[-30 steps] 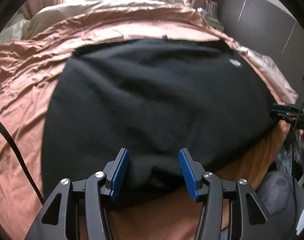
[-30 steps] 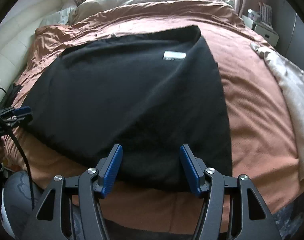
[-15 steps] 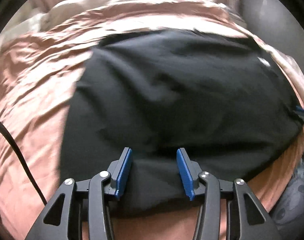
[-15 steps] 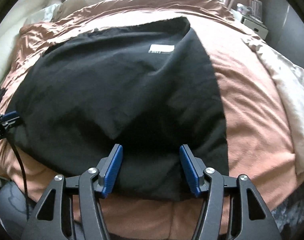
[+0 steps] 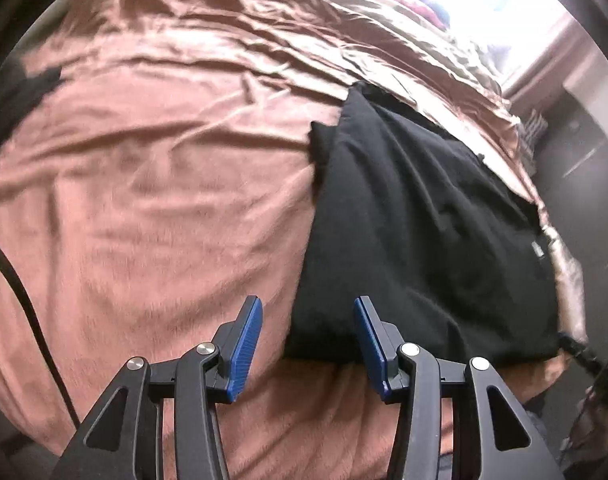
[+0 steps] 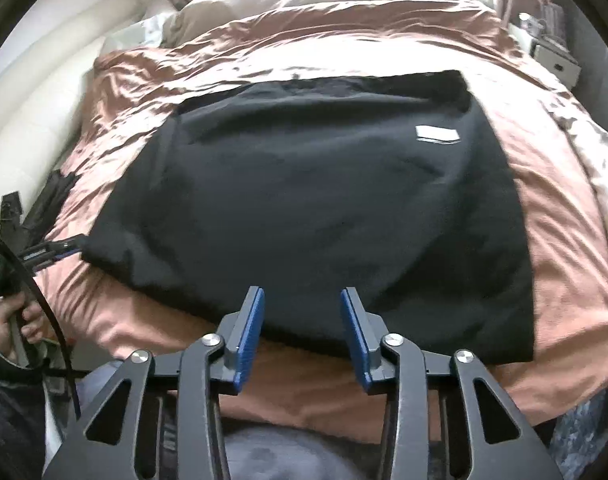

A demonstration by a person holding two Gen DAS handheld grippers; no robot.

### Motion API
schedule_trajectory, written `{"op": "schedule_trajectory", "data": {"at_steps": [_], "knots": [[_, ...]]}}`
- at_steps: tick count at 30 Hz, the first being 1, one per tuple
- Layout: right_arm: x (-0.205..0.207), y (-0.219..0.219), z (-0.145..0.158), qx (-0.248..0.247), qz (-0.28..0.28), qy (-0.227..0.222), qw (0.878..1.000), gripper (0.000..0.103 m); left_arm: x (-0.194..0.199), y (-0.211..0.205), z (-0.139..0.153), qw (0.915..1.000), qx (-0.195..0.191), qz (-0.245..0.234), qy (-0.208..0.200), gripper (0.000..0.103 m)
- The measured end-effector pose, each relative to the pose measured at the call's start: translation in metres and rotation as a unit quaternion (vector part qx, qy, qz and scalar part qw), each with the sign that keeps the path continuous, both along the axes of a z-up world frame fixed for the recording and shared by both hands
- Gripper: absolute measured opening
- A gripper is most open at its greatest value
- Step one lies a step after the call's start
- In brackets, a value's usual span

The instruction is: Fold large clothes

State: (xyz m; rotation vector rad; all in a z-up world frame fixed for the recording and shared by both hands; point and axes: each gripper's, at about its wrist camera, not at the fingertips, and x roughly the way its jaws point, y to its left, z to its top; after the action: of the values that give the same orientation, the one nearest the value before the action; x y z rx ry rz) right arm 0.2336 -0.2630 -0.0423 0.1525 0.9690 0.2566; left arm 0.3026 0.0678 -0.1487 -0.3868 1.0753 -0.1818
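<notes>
A large black garment (image 6: 323, 200) lies folded flat on a pink-brown bedspread (image 6: 563, 248), with a white label (image 6: 437, 135) near its far right. It also shows in the left wrist view (image 5: 415, 240), at the right. My left gripper (image 5: 307, 344) is open and empty, at the garment's near left corner; it also shows at the left edge of the right wrist view (image 6: 52, 254). My right gripper (image 6: 302, 332) is open and empty, just above the garment's near edge.
The bedspread (image 5: 144, 200) is wrinkled and reaches far to the left. Cream pillows (image 6: 44, 120) lie at the left, a pale blanket (image 6: 599, 168) at the right. A nightstand (image 6: 555, 60) stands at the far right. A black cable (image 5: 32, 312) hangs at the left.
My left gripper has swung left, from the garment's middle to its left corner. My right gripper has shifted left along the near edge. Both stay open.
</notes>
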Motion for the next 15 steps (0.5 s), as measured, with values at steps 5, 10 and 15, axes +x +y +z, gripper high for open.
{"op": "schedule_trajectory", "data": {"at_steps": [5, 10, 15], "knots": [[0.006, 0.018, -0.005, 0.001, 0.024, 0.013, 1.000, 0.026, -0.004, 0.005, -0.013, 0.9985, -0.037, 0.011, 0.038, 0.050], [0.021, 0.031, -0.014, 0.007, 0.040, 0.031, 0.999, 0.017, -0.002, 0.000, -0.021, 0.9960, -0.073, 0.005, 0.052, 0.050], [0.044, 0.047, -0.030, 0.012, 0.050, 0.062, 0.997, 0.014, 0.005, -0.011, -0.028, 0.9962, -0.066, -0.011, 0.056, 0.037]]}}
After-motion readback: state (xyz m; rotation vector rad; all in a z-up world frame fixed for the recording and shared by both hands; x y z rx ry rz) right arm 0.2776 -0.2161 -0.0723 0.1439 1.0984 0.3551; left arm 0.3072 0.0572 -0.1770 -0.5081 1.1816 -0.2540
